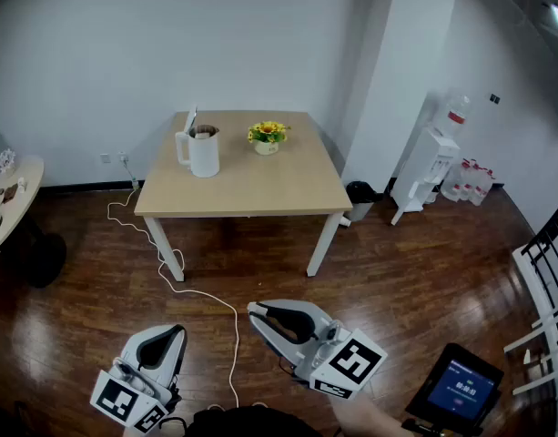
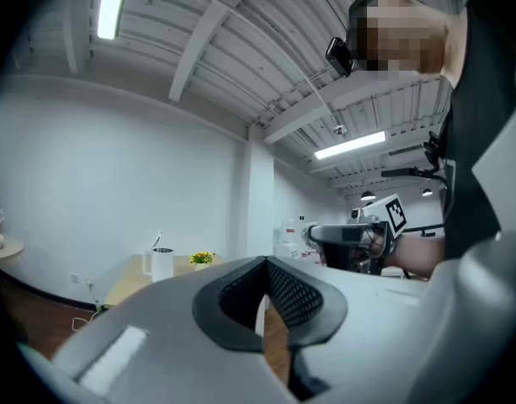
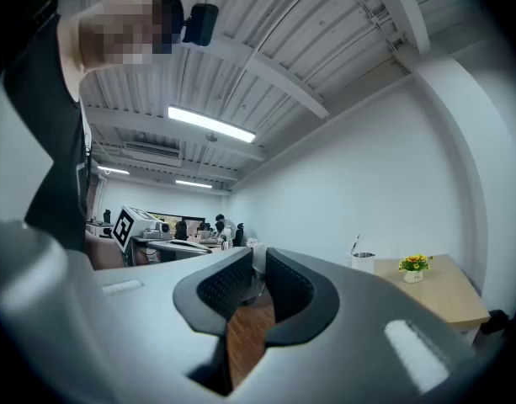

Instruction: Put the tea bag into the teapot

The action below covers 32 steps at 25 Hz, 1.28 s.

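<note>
Claws both empty: left claw pinched together, right claw barely apart, well short of the teapot on the tabletop. Whole job's left; no tea bag spotted.

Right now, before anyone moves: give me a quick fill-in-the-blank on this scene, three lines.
1. The teapot stands on the table with its lid ____.
2. Next to the teapot sits a small pot of yellow ____.
3. The left gripper and the right gripper hold nothing and hang over the wooden ____, well short of the table.

Missing words: open; flowers; floor.
</note>
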### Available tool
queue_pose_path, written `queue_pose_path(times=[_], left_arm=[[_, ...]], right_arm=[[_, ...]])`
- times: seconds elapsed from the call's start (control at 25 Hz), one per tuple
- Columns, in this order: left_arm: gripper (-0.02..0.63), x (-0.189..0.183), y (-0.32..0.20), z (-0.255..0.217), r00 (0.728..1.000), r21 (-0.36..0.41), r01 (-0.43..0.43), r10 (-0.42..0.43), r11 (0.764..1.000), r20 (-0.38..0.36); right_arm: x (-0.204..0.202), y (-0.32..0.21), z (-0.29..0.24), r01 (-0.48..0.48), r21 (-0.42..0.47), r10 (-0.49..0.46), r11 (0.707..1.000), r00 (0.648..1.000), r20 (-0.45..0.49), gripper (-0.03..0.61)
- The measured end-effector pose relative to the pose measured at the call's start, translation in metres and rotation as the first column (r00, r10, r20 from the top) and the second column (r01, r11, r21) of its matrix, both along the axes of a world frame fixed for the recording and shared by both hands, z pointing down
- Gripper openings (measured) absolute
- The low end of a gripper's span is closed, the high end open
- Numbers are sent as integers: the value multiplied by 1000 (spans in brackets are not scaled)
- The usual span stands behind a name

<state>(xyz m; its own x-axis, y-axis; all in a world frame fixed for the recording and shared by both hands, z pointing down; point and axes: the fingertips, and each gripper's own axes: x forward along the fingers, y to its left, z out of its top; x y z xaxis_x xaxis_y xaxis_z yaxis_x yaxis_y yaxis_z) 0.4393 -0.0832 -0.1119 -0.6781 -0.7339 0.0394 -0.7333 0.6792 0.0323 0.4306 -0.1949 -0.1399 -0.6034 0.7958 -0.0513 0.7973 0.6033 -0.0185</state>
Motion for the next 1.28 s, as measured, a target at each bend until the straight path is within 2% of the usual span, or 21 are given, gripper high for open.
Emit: queue_pose_path(times=[0.36,0.56,0.72,1.16,1.28], left_arm=[[3,-13,-29,10,1000,-7,18,-18,1000,-2],[3,-28,-31,19,1000,6,16,-15,1000,-25],[3,-44,-33,14,1000,3,-6,6,1000,-16],[3,-117,-8,14,999,22,-15,15,1000,-30],[3,-140,2,7,999,20,-38,38,999,-11]], right_arm=[[-10,-23,14,47,11,-47,999,999,-22,49],[-23,-28,17,44,-1,-44,999,999,-9,50],[-39,-28,18,28,4,-28,1000,1000,-12,51],[-108,-3,11,8,31,-8,999,1000,-3,51],[-132,8,8,2,40,-1,999,1000,-9,51]])
